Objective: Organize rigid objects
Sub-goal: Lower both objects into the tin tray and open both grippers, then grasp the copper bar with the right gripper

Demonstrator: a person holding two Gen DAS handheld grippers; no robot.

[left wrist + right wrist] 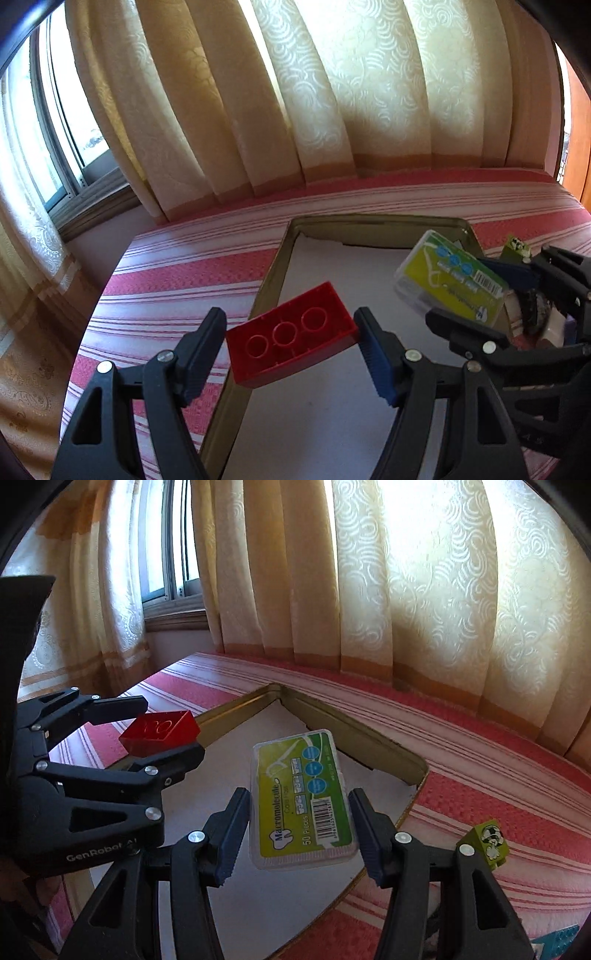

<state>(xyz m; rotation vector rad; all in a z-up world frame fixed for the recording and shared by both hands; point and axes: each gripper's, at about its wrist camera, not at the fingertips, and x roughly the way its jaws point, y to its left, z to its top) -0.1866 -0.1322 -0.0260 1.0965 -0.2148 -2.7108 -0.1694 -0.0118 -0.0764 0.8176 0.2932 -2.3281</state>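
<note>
Left wrist view: left gripper (pixel 291 349) grasps the red brick (pixel 291 341) above the tray's (pixel 280 266) edge — right gripper (pixel 299 834) clamps the floss box (pixel 301 799), lengthwise, over the tray's middle.

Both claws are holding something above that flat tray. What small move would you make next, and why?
Probably lower the right claw and set its floss-pick box on the tray. The box hangs over the bare white floor, while the left claw's red brick is over the tray's edge.
</note>
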